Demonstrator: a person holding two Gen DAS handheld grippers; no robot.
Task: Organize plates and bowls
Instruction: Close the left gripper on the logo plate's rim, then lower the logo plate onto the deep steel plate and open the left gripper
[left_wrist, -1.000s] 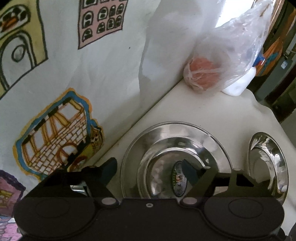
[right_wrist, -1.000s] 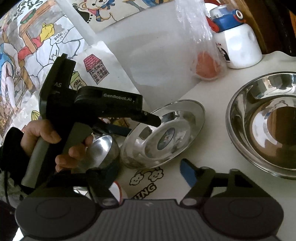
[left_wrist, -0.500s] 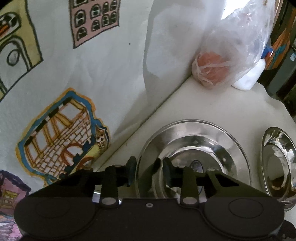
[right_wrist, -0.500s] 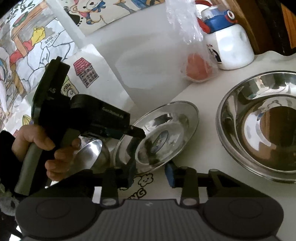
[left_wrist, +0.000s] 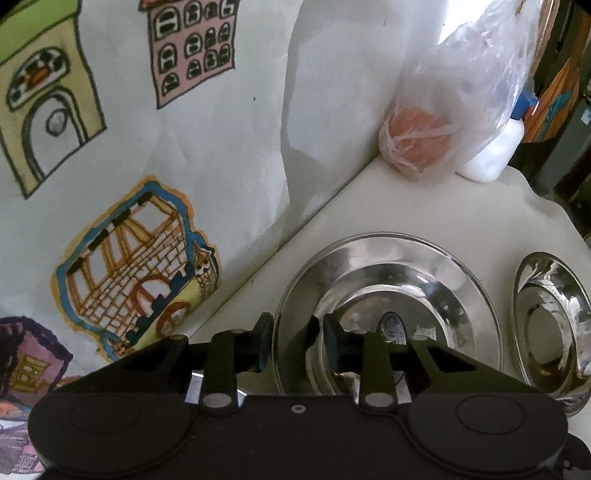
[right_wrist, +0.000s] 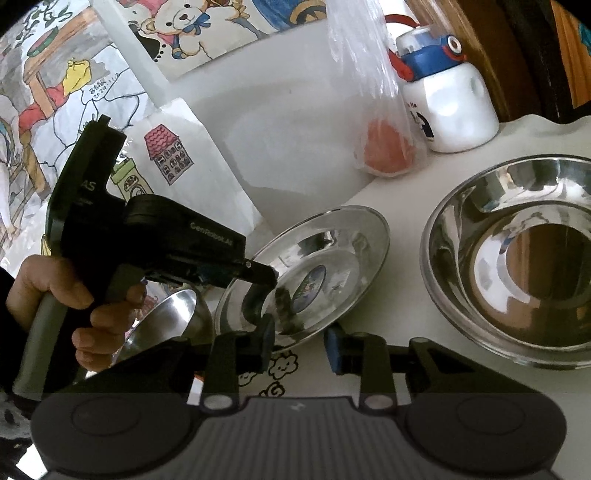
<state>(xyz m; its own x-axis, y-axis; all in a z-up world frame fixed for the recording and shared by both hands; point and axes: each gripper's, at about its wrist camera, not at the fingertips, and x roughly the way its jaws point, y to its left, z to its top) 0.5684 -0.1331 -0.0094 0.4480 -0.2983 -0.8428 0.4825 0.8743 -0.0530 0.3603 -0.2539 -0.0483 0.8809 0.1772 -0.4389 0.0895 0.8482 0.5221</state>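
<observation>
Steel plate (left_wrist: 388, 291): shiny, wide rim, oval sticker at centre, tilted w/ near edge off the table (left_wrist: 406, 206). Left gripper (left_wrist: 295, 343) clamped on that near rim, one finger each side. Big bowl (right_wrist: 517, 258) right of plate, small bowl (right_wrist: 166, 325) left of it, partly hidden behind hand (right_wrist: 55, 295). Right gripper (right_wrist: 301, 349) part open, holds nothing, just in front of plate. Sticker text unreadable.

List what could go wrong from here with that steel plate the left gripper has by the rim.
1. The left gripper pinches only the thin near rim of the steel plate, which sits tilted; the slick metal may slip out.
2. The small bowl sits right beside the plate; swinging it could knock the bowl.
3. The right gripper hangs close to the plate's near edge with its jaws apart, and could collide with it.
</observation>
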